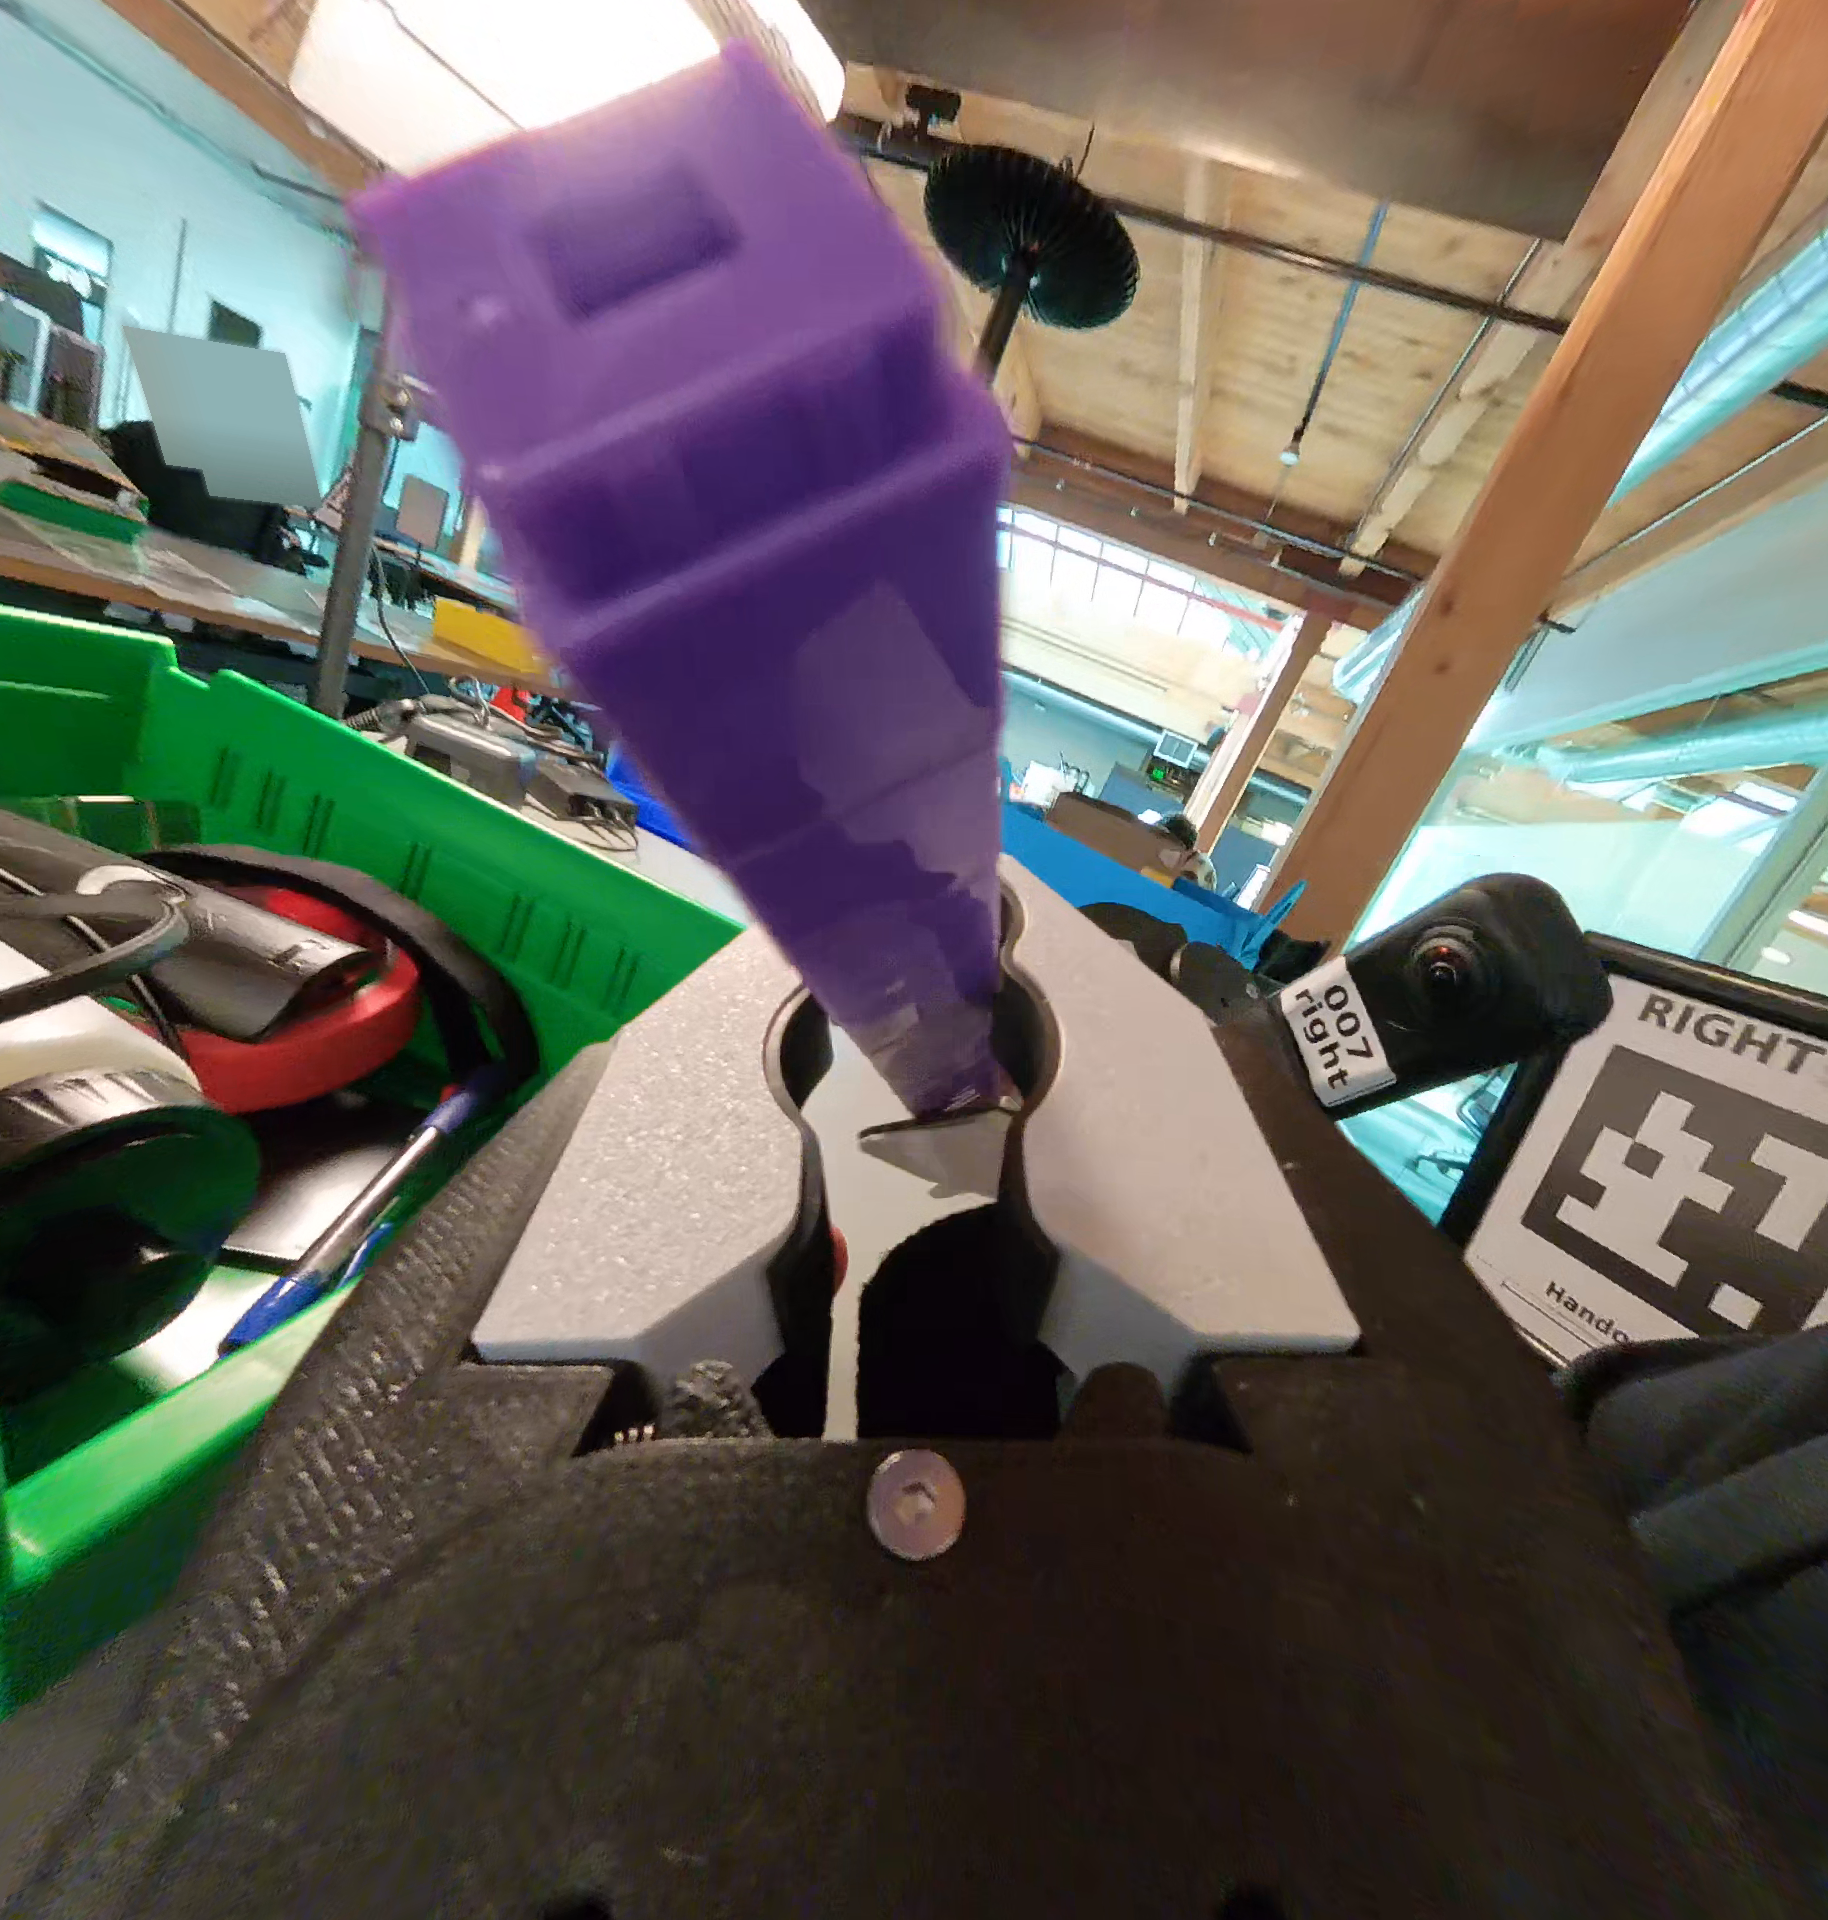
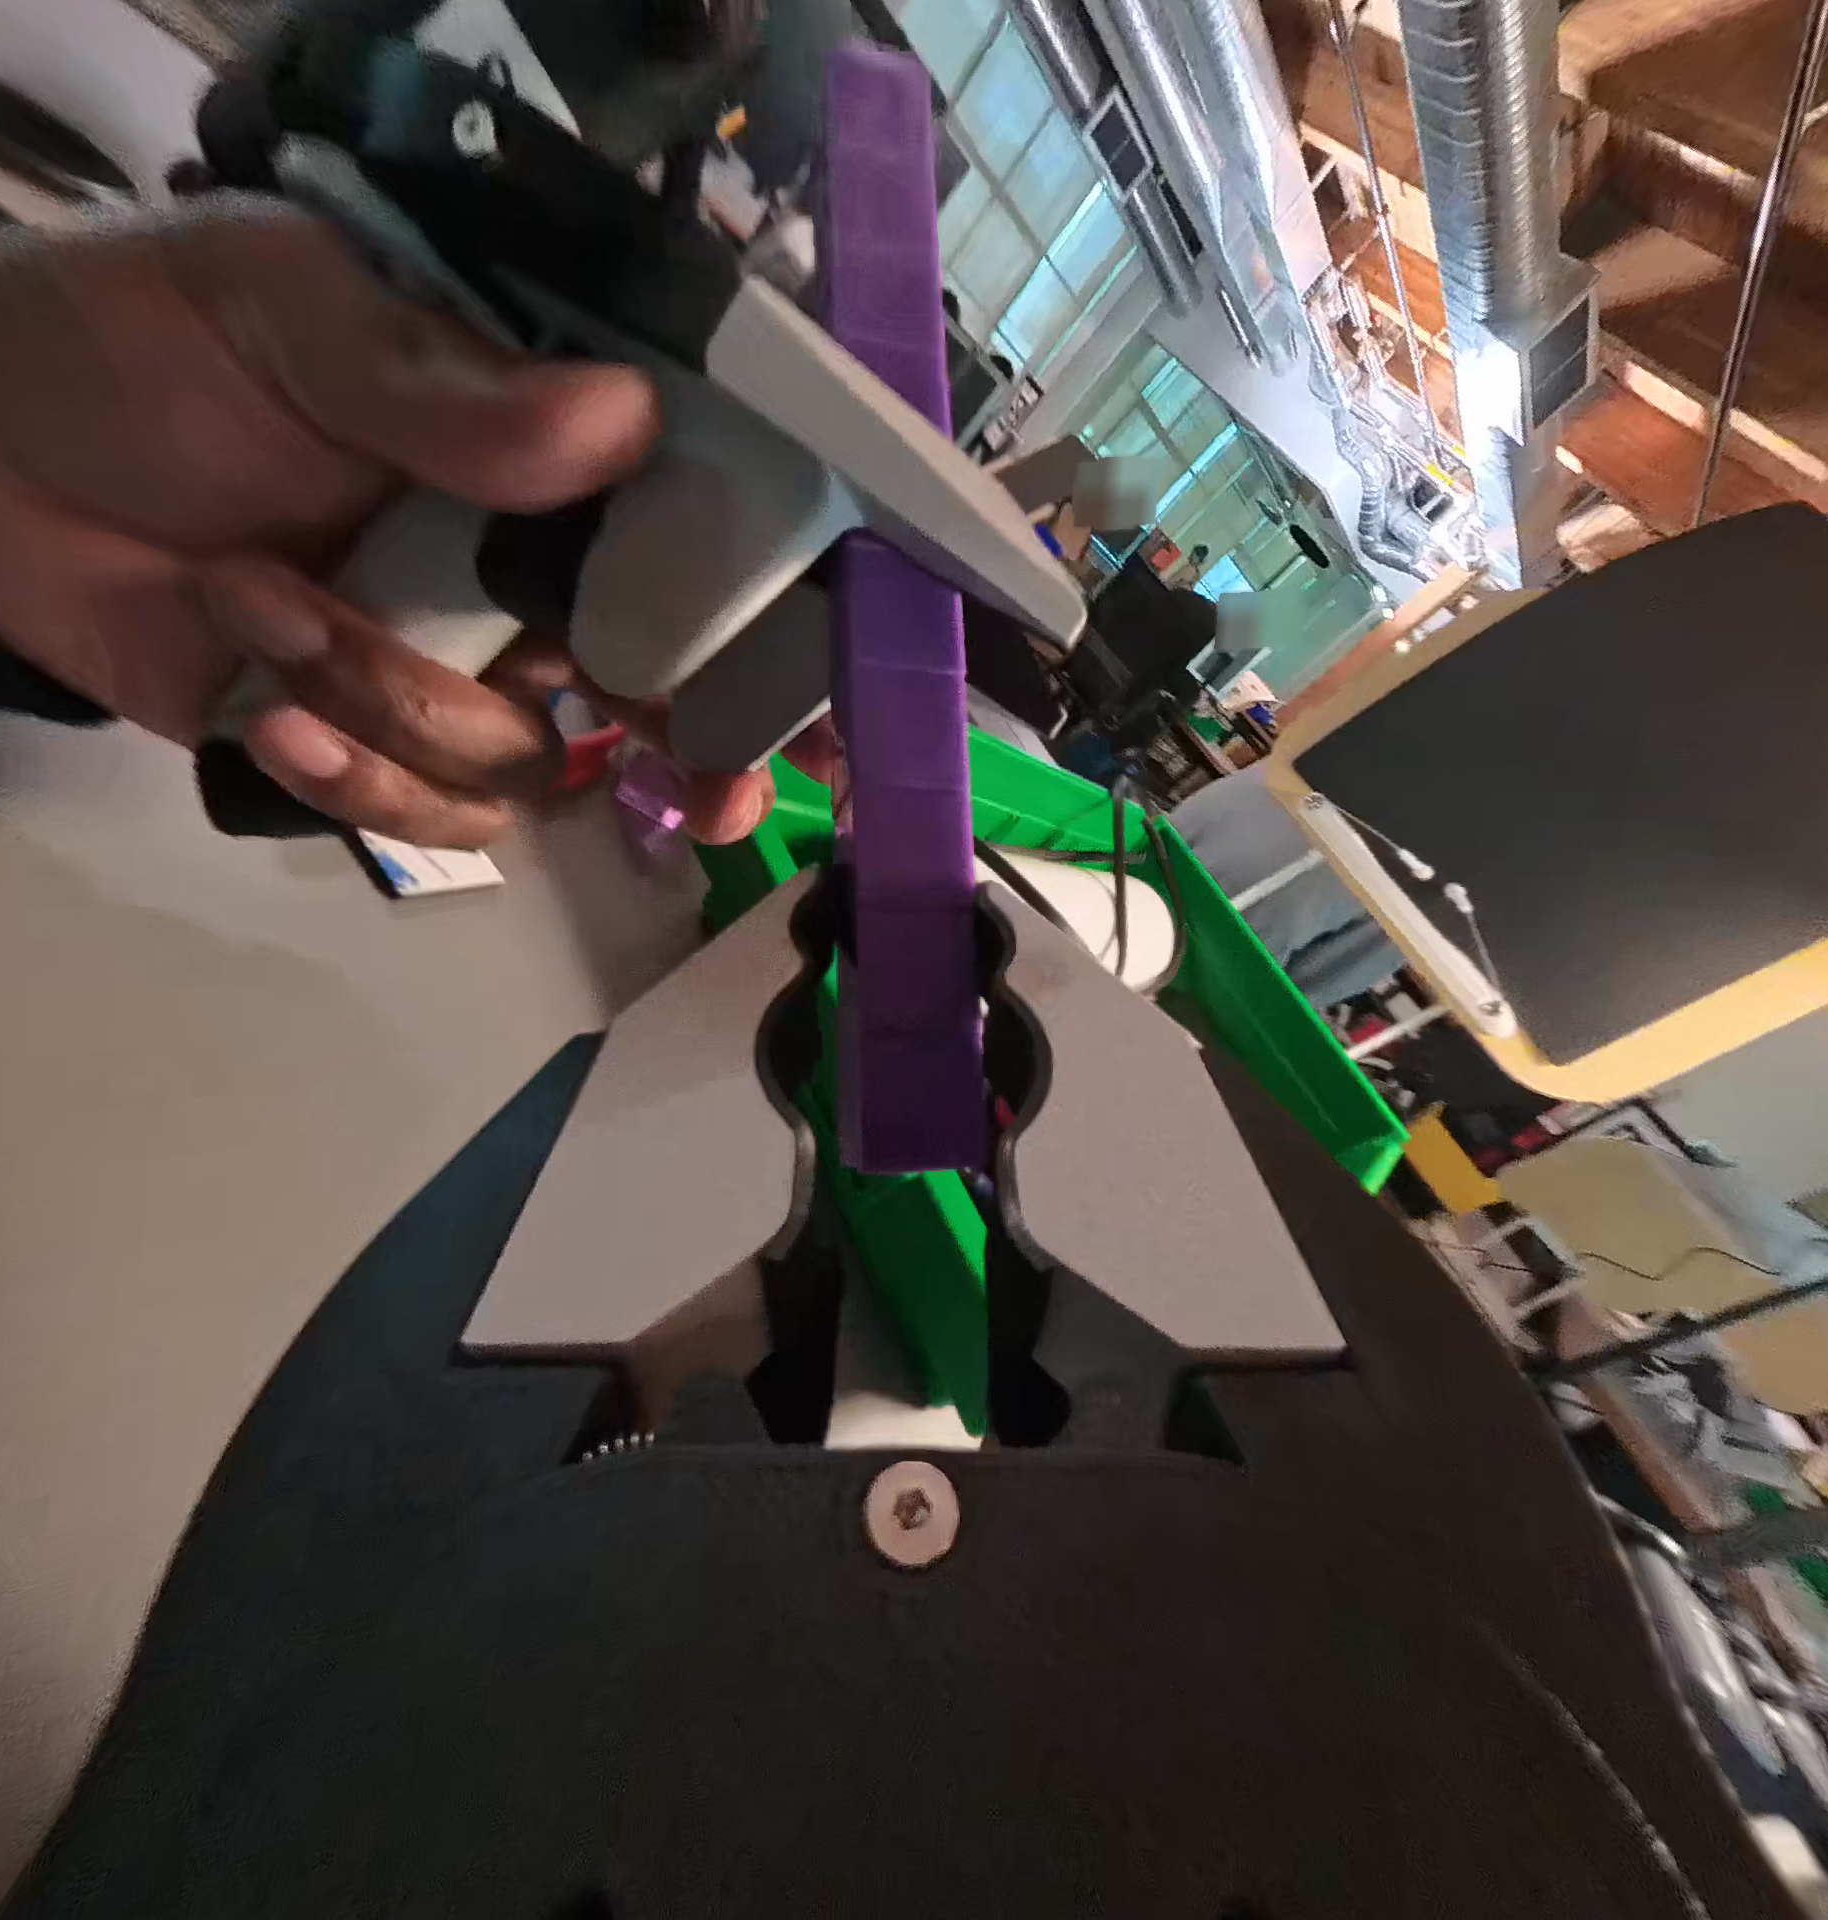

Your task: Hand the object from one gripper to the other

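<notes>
My right claw is clamped on the lower end of the purple block; its long axis stands upright, pointing away from me. Higher up, my left claw grips it too. Behind sits a green bin holding tape rolls and a blue pen.

Bright daylight – fisheye edges, motion blur.
</notes>
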The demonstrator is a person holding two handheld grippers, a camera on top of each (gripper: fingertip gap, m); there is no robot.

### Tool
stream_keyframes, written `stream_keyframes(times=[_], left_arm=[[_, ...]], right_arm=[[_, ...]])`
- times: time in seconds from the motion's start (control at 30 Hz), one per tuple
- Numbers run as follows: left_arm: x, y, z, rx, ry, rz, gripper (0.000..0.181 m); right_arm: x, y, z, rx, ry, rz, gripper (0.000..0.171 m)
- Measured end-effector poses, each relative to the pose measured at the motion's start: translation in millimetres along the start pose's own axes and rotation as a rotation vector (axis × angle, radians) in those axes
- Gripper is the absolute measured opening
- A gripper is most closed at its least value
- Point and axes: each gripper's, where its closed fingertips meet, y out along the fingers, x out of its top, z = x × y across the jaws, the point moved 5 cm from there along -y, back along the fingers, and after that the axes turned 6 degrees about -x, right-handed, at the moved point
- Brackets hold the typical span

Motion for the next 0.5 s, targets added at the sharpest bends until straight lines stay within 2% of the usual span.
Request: stream_keyframes(times=[0.13, 0.23, 0.33, 0.37, 0.4, 0.47, 0.5], left_arm=[[7.4, -3.9, 1.4, 0.046, 0.058, -0.044, 0.034], [12.4, -10.6, 4.4, 0.061, 0.065, -0.063, 0.025], [11.4, -10.0, 7.7, 0.103, 0.066, -0.073, 0.022], [10.0, -8.2, 6.2, 0.101, 0.075, -0.064, 0.022], [8.3, -6.0, 4.0, 0.095, 0.089, -0.053, 0.022], [4.9, -2.3, 1.0, 0.091, 0.118, -0.026, 0.022], [4.2, -1.6, 0.4, 0.091, 0.127, -0.019, 0.022]], right_arm=[[-10.2, 1.6, -3.9, -0.036, -0.065, 0.059, 0.025], [-9.8, 0.5, -5.7, -0.038, -0.053, 0.050, 0.026], [-3.6, 2.6, -2.2, -0.047, -0.055, 0.031, 0.050], [-2.7, 4.2, 0.4, -0.049, -0.070, 0.033, 0.050], [-2.8, 5.8, 3.4, -0.052, -0.094, 0.040, 0.047], [-5.0, 8.4, 7.7, -0.061, -0.147, 0.059, 0.024], [-5.7, 8.8, 8.0, -0.065, -0.158, 0.062, 0.024]])
